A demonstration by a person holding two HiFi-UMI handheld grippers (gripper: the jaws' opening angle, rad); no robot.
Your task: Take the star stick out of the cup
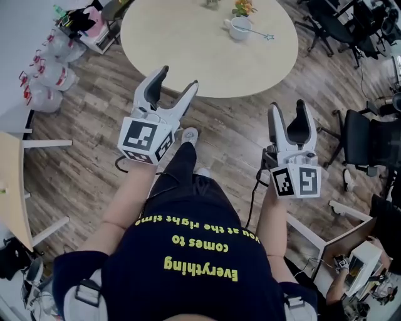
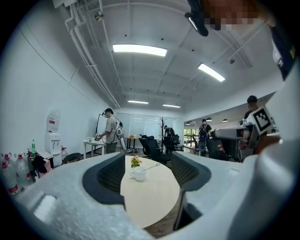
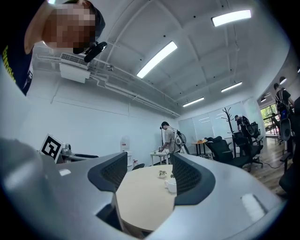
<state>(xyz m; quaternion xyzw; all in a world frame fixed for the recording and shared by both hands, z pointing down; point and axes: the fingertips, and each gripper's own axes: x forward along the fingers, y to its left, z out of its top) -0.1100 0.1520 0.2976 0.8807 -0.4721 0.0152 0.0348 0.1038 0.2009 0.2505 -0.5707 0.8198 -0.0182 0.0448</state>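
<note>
Our left claw (image 1: pixel 177 78) and right claw (image 1: pixel 289 106) gape empty. The star stick (image 1: pixel 257 31), in the cup (image 1: pixel 239 28) by the desk's (image 1: pixel 188 53) far edge, seems light and stiff; we'd pinch mid-shaft.

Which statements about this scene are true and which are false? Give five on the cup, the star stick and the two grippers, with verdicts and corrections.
1. The star stick rests in the white cup. True.
2. The cup stands on a round table. True.
3. The left gripper is shut on the star stick. False: its jaws stand apart with nothing between them, well short of the cup.
4. The right gripper hangs right over the cup. False: it is held above the wooden floor, jaws open and empty, away from the cup.
5. Flowers stand on the table close to the cup. True.
</note>
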